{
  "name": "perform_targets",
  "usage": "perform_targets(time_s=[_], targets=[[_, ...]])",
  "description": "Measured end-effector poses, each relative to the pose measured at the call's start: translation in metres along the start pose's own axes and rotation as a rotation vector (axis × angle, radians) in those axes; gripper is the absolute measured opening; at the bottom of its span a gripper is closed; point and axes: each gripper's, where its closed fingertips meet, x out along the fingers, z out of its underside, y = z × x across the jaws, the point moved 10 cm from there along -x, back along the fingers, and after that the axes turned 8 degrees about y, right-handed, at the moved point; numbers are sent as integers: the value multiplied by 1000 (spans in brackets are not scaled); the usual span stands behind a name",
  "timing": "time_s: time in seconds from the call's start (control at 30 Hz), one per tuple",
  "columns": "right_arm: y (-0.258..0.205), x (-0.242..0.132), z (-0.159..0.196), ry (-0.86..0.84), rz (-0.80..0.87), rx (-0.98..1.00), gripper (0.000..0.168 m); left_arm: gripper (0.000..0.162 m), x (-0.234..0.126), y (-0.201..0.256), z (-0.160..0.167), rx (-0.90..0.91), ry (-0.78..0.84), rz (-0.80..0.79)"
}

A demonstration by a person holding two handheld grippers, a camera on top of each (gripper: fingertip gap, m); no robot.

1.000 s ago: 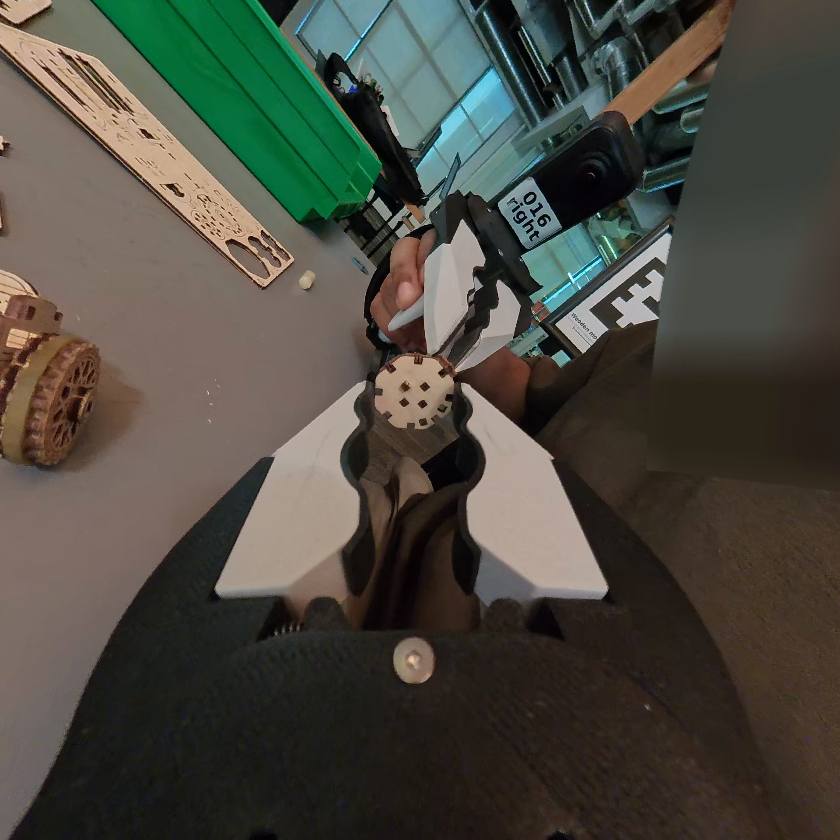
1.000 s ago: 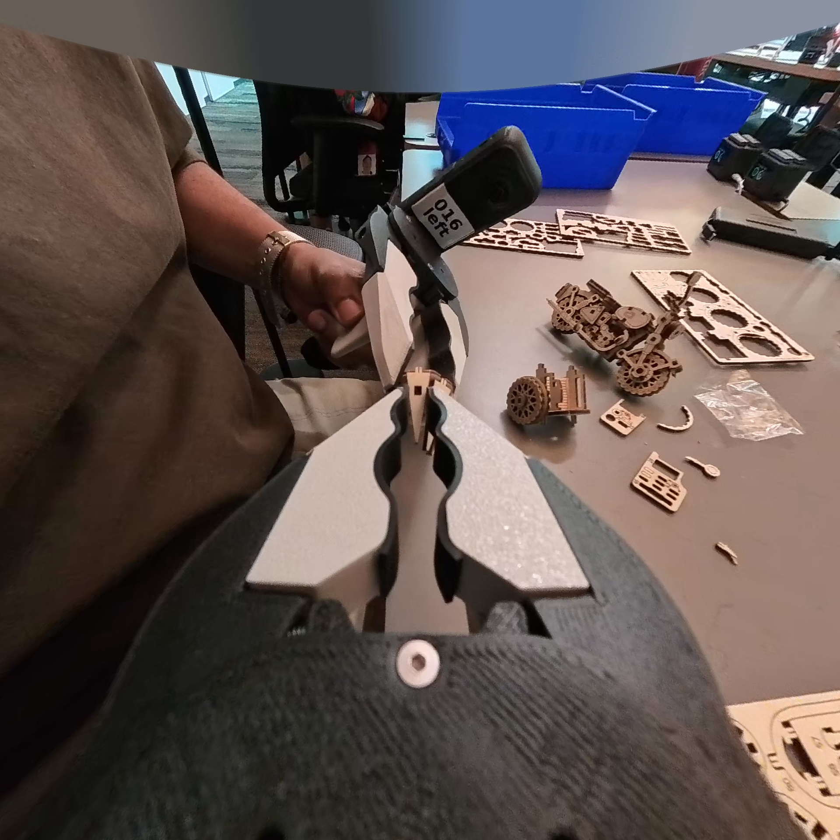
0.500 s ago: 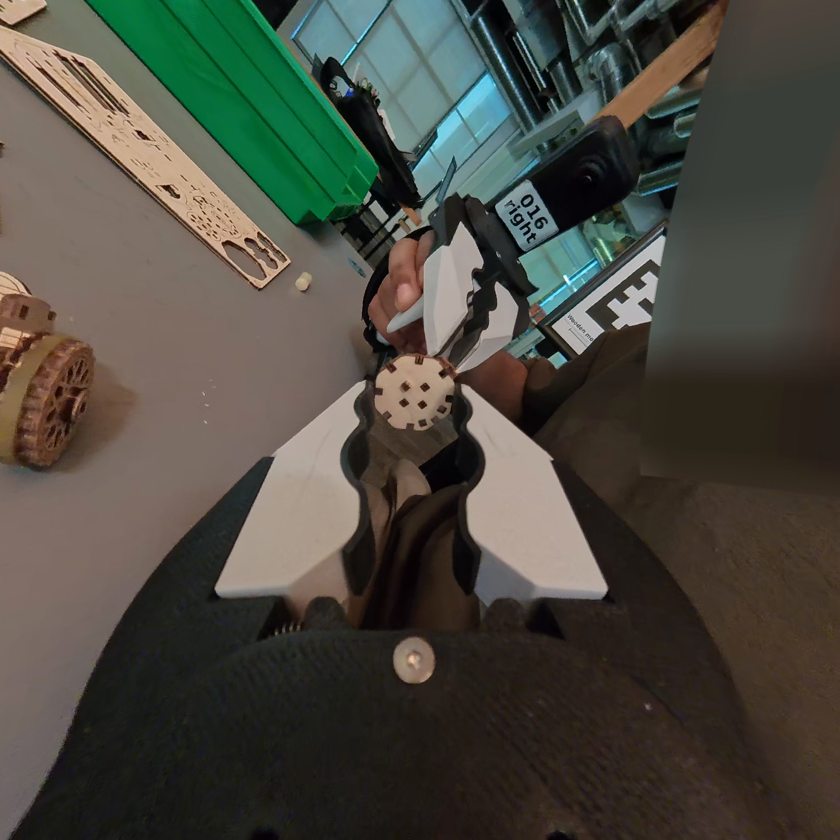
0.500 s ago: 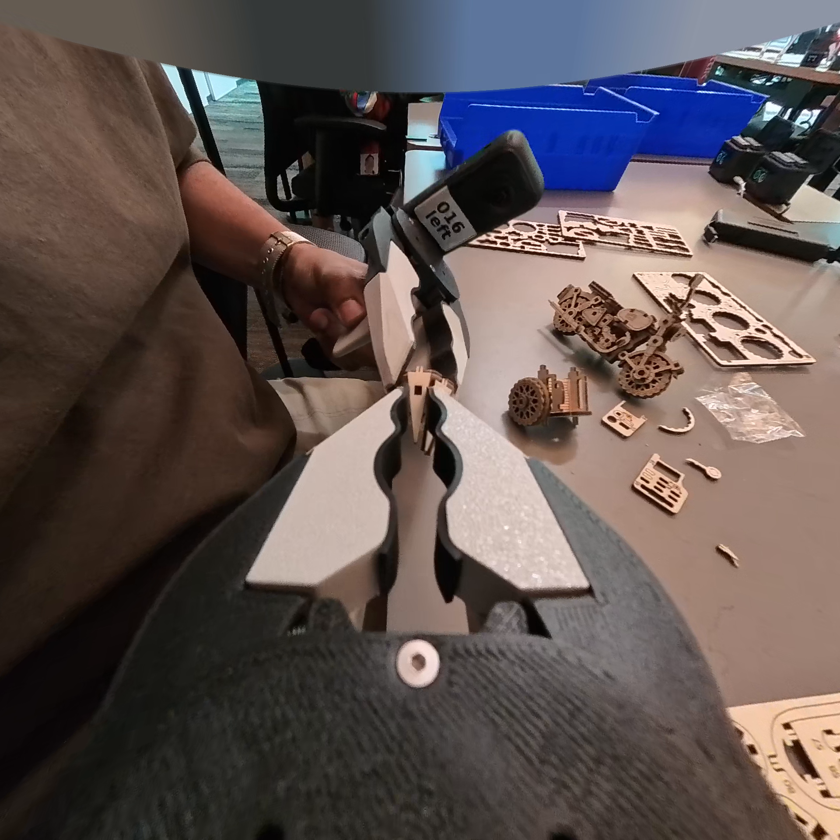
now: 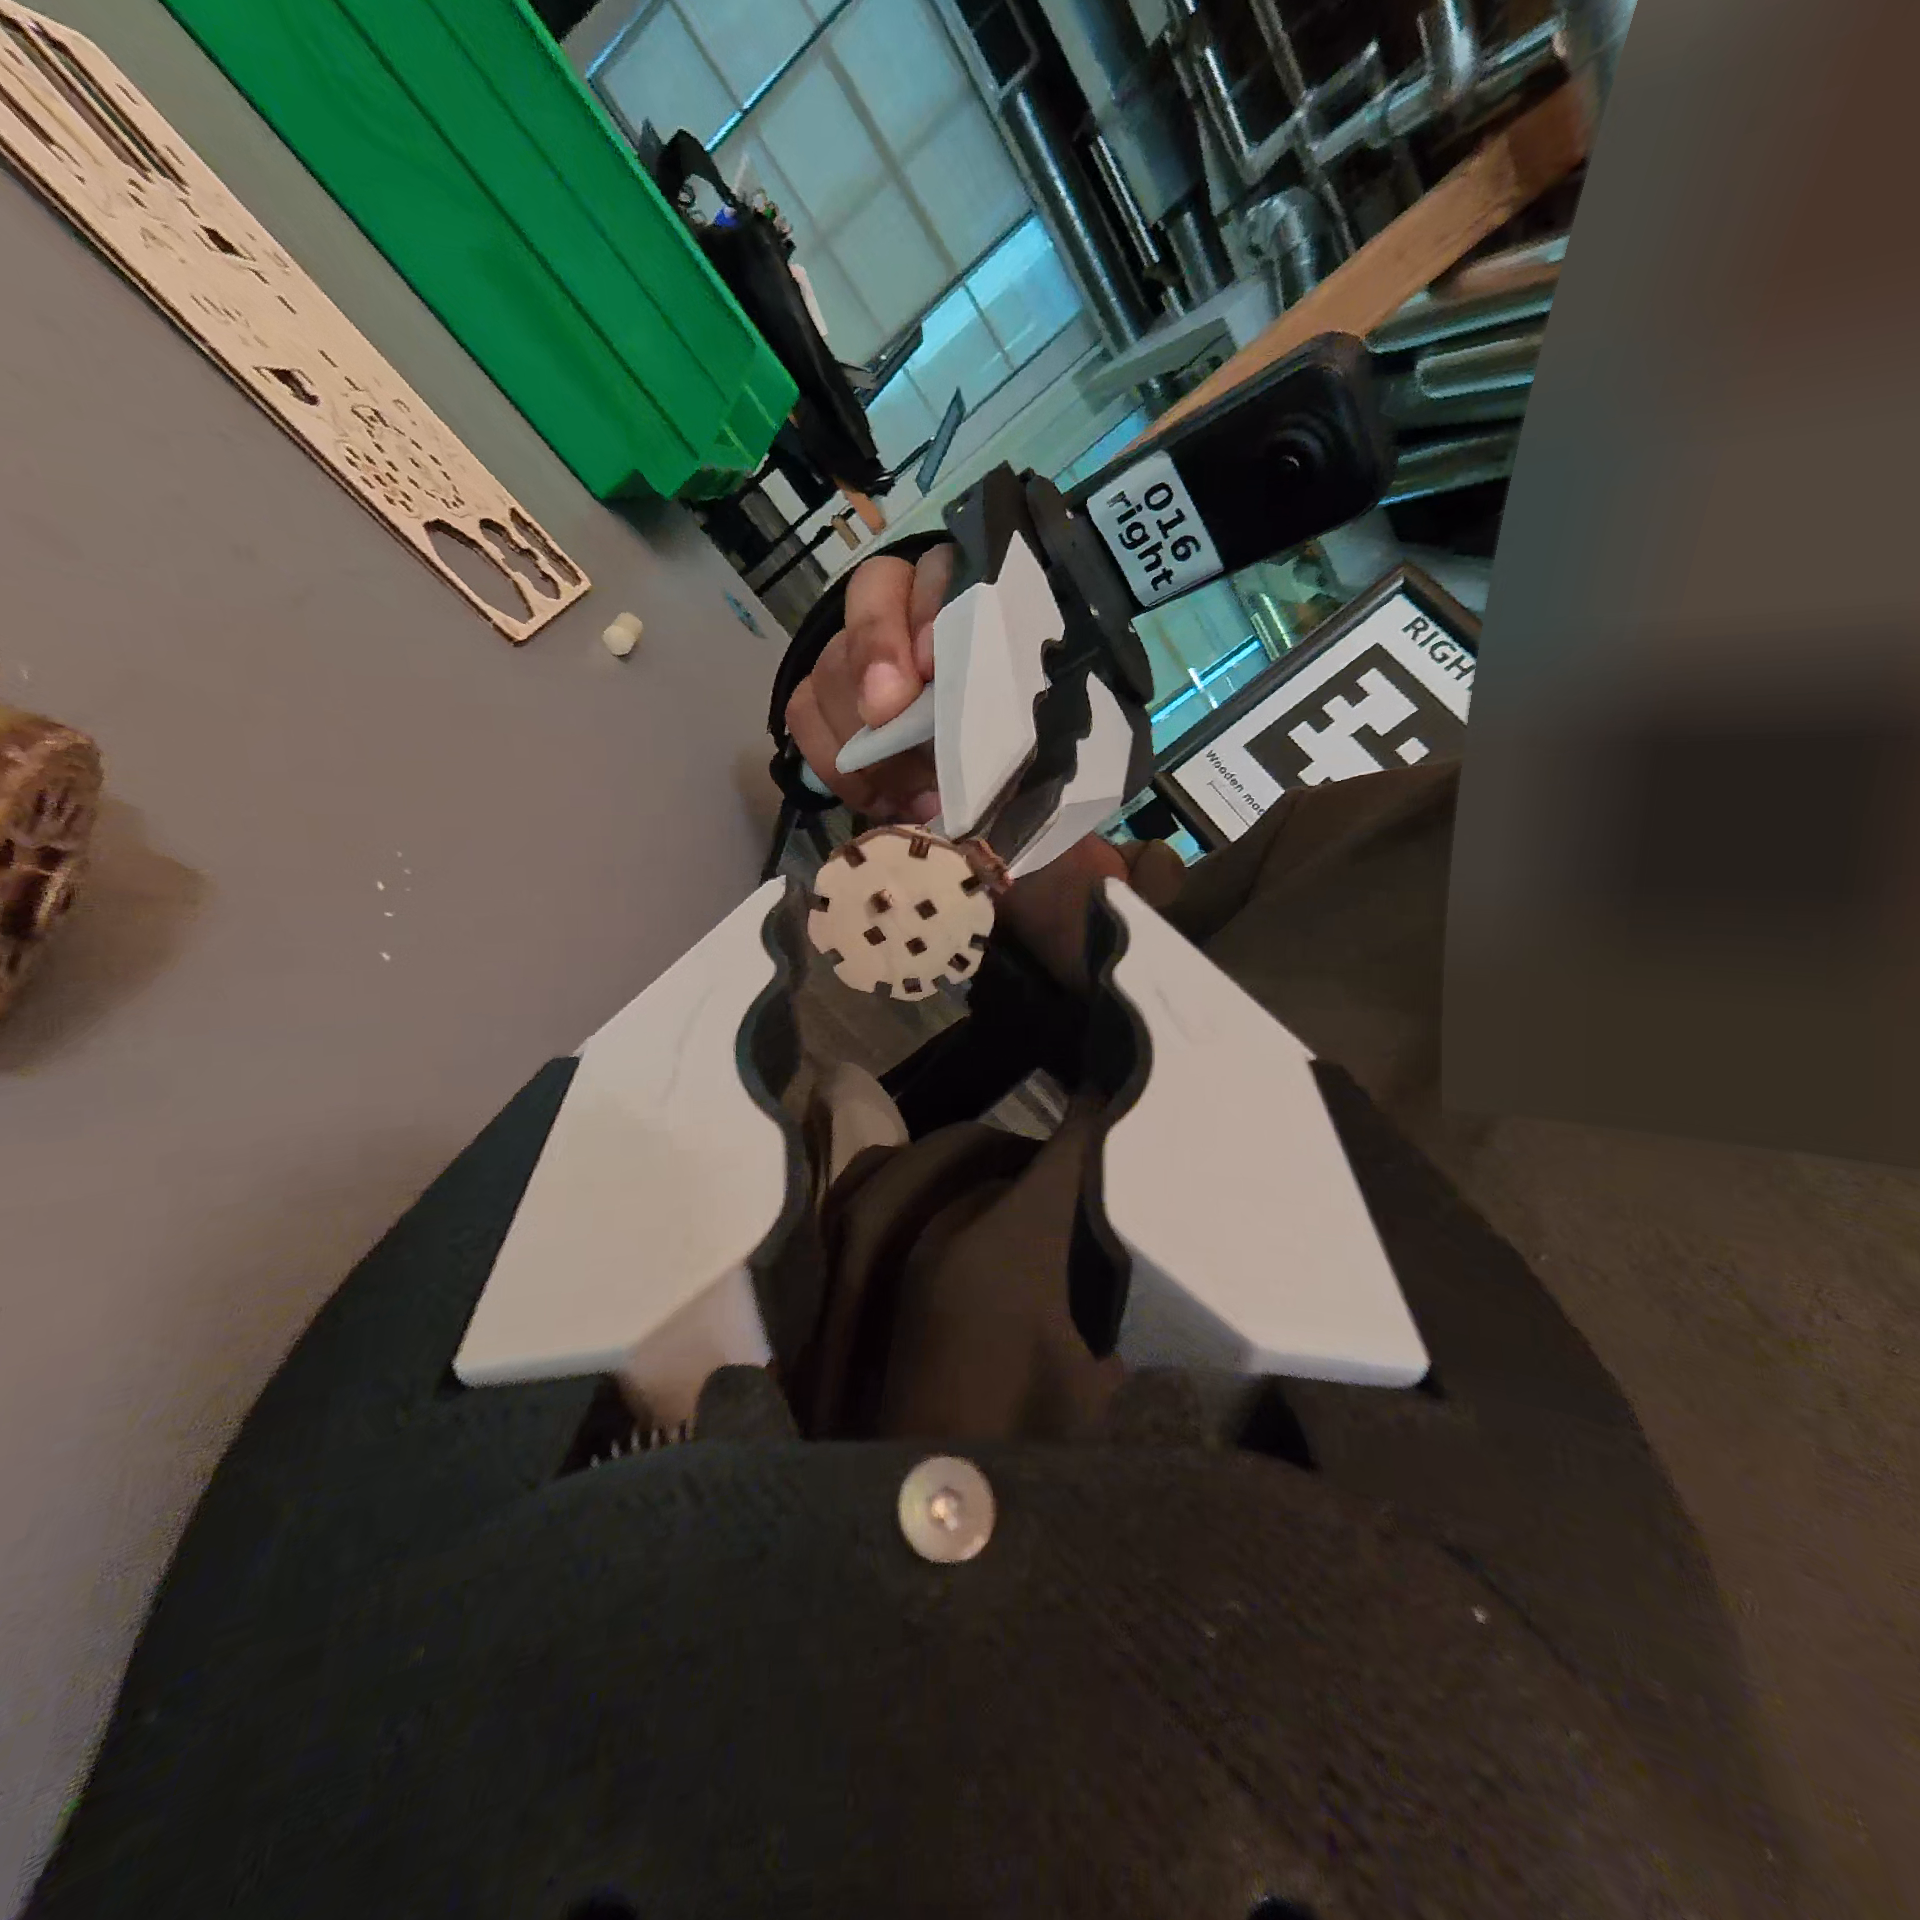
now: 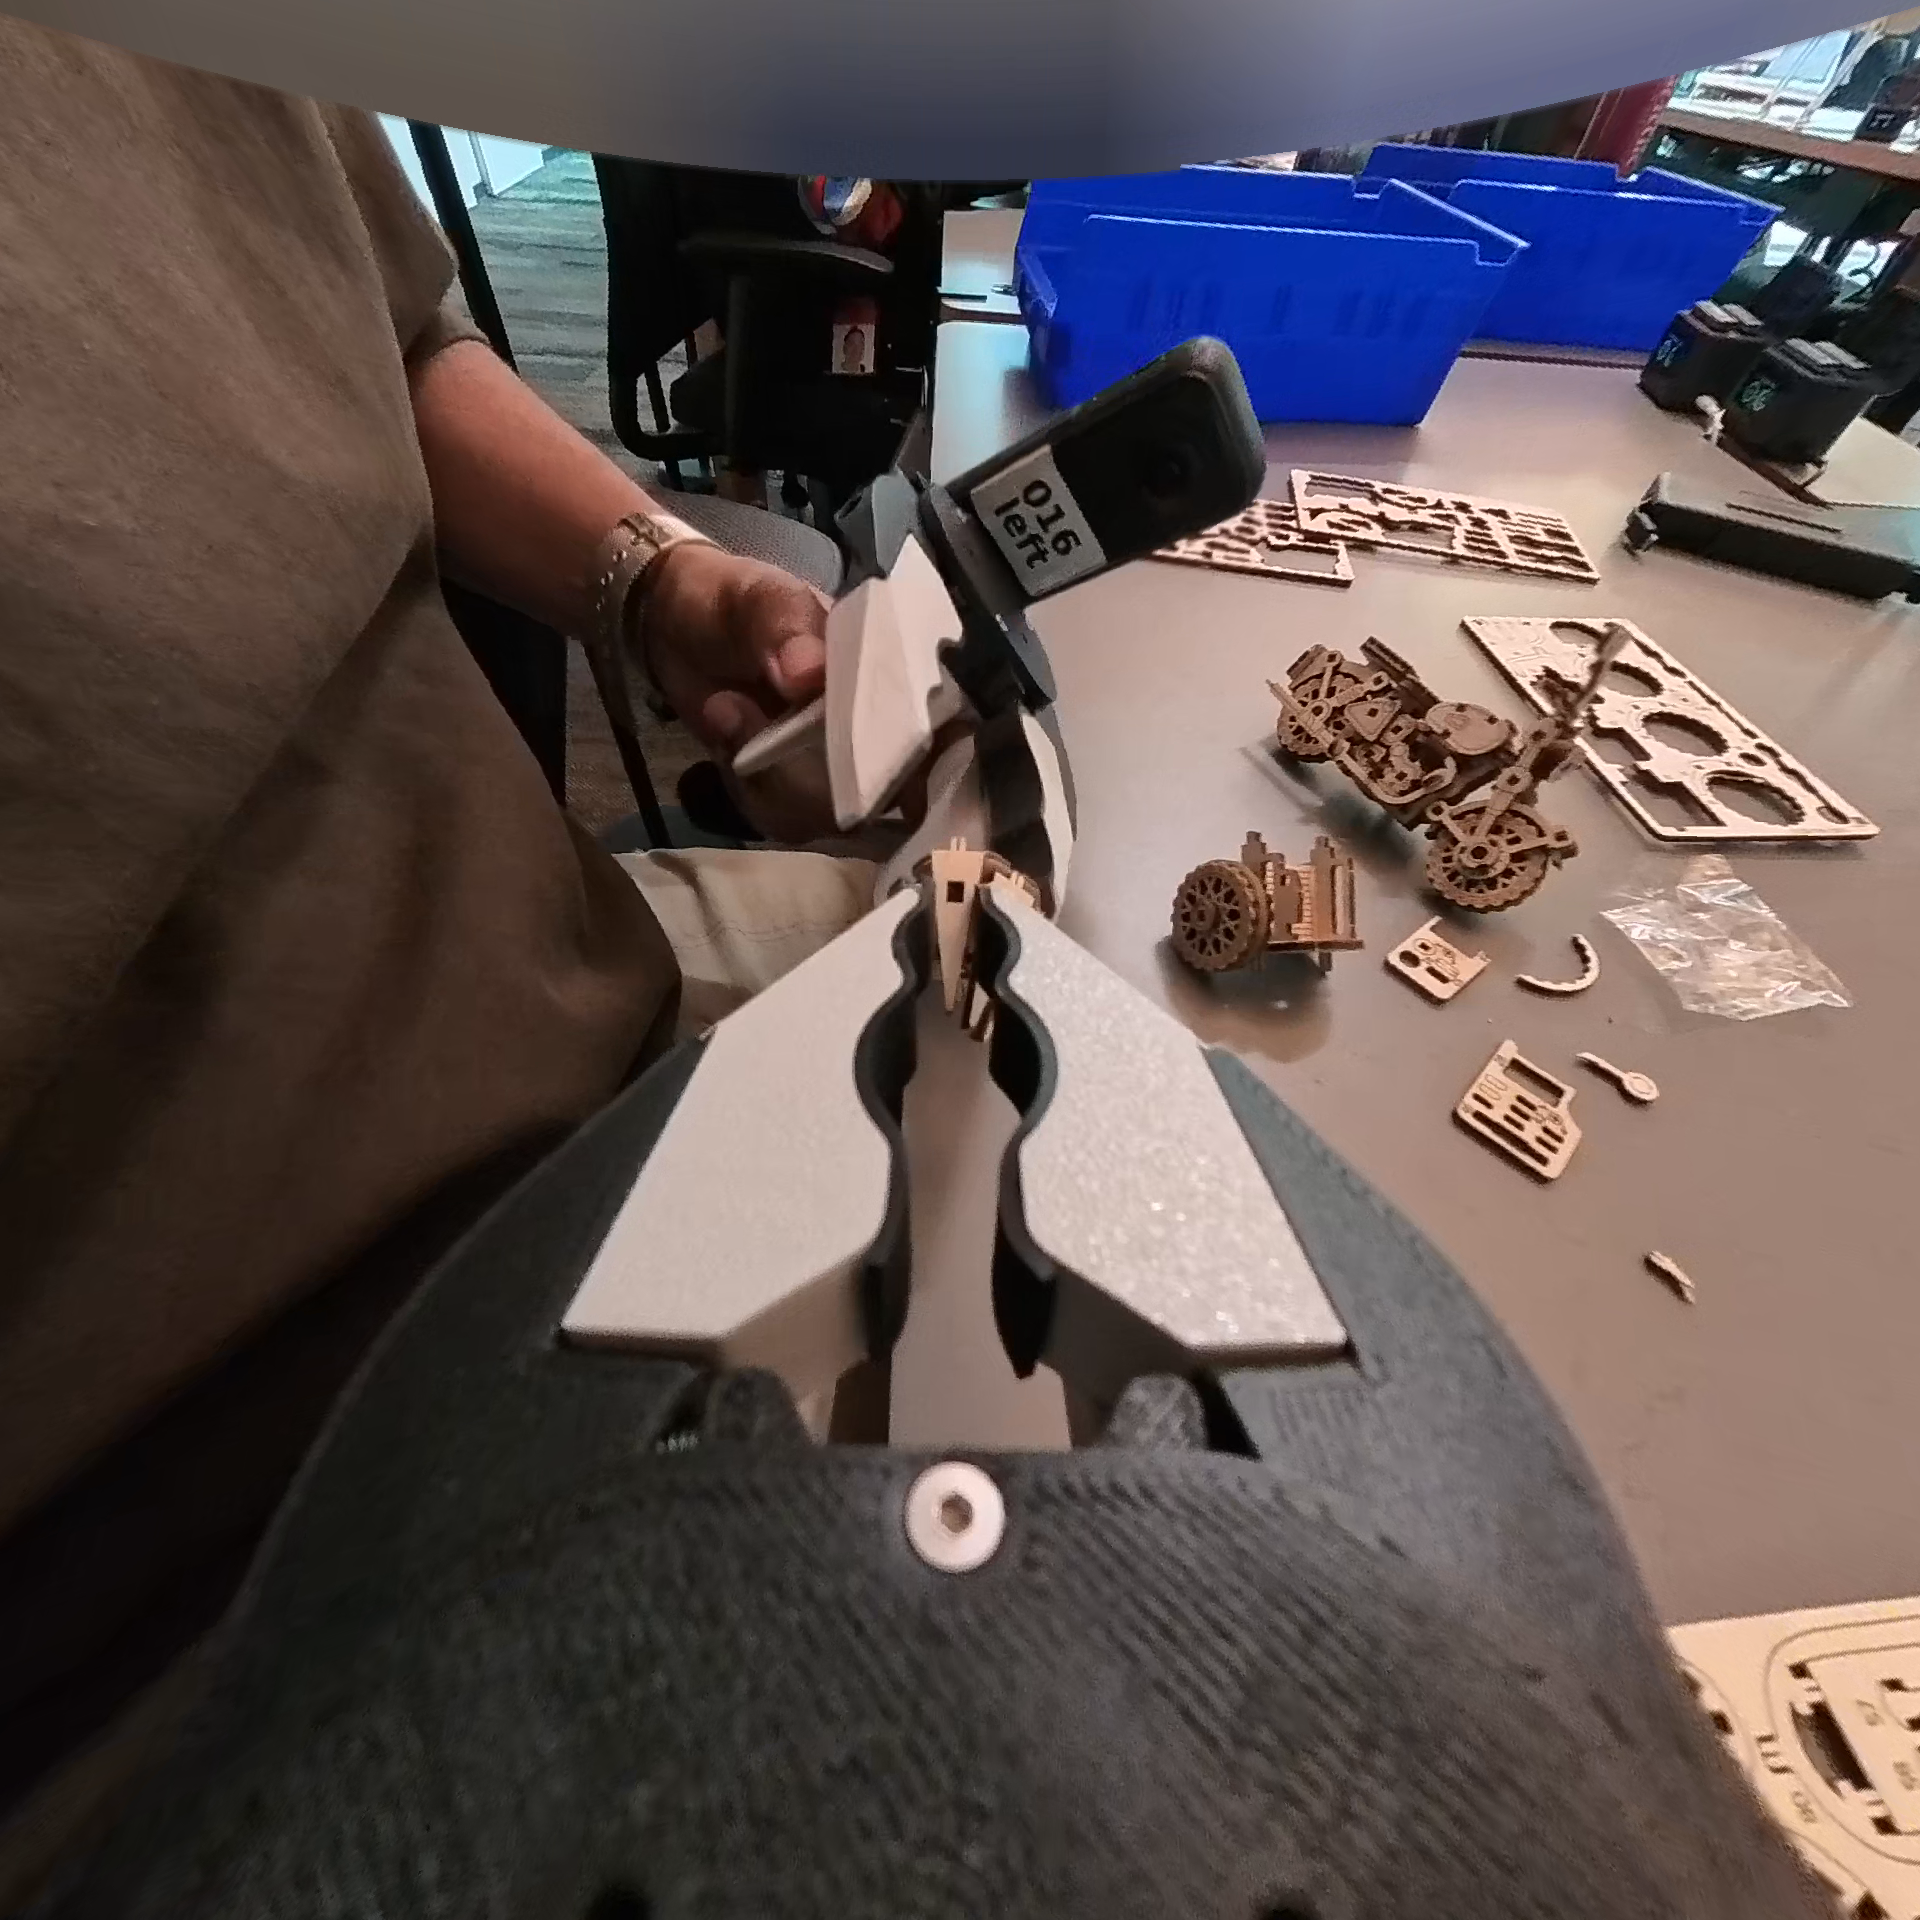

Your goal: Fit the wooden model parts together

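Observation:
A pale round wooden disc (image 5: 899, 925) with notches and square holes hangs in the air between my left gripper's fingers (image 5: 707, 1039). My left gripper (image 5: 945, 899) is open, its jaws standing wide of the disc. My right gripper (image 5: 987, 847) comes in from beyond and pinches the wooden part at the disc's far edge. In the right wrist view my right gripper (image 6: 966, 909) is shut on this wooden part (image 6: 956, 935), seen edge-on. The left gripper (image 6: 977, 831) stands just behind it, over the person's lap.
On the grey table (image 6: 1299, 1091) lie a built wooden motorcycle (image 6: 1423, 758), a wheel sub-assembly (image 6: 1257, 914), small loose parts (image 6: 1517, 1112), a plastic bag (image 6: 1725, 945) and cut-out sheets (image 6: 1662, 738). Blue bins (image 6: 1247, 291) stand behind. A green bin (image 5: 499, 208) and a sheet (image 5: 260, 312) show in the left wrist view. My two grippers' fingertips are within a few centimetres of each other. From either gripper's tips it is about 20 centimetres to the built wooden motorcycle (image 6: 1423, 758).
My left gripper has opened and let go of the disc, which it held before. The right gripper still holds the wooden part in about the same place.

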Motion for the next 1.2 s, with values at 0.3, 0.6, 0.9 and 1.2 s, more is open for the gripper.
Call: perform_targets(time_s=[0.3, 0.6, 0.9, 1.2], targets=[[-3, 2, -1, -25, 18, -56, 5, 34, -3, -5, 1, -45, 53, -33], [-7, 5, -3, -56, 38, -116, 5, 33, -5, -6, -1, -55, 75, -46], [-7, 7, -3, -52, 65, -123, 5, 29, -7, -6, -2, -45, 103, -67], [-5, 7, -5, -24, 129, -105, 15, 30, -11, -7, -6, -53, 155, -64]])
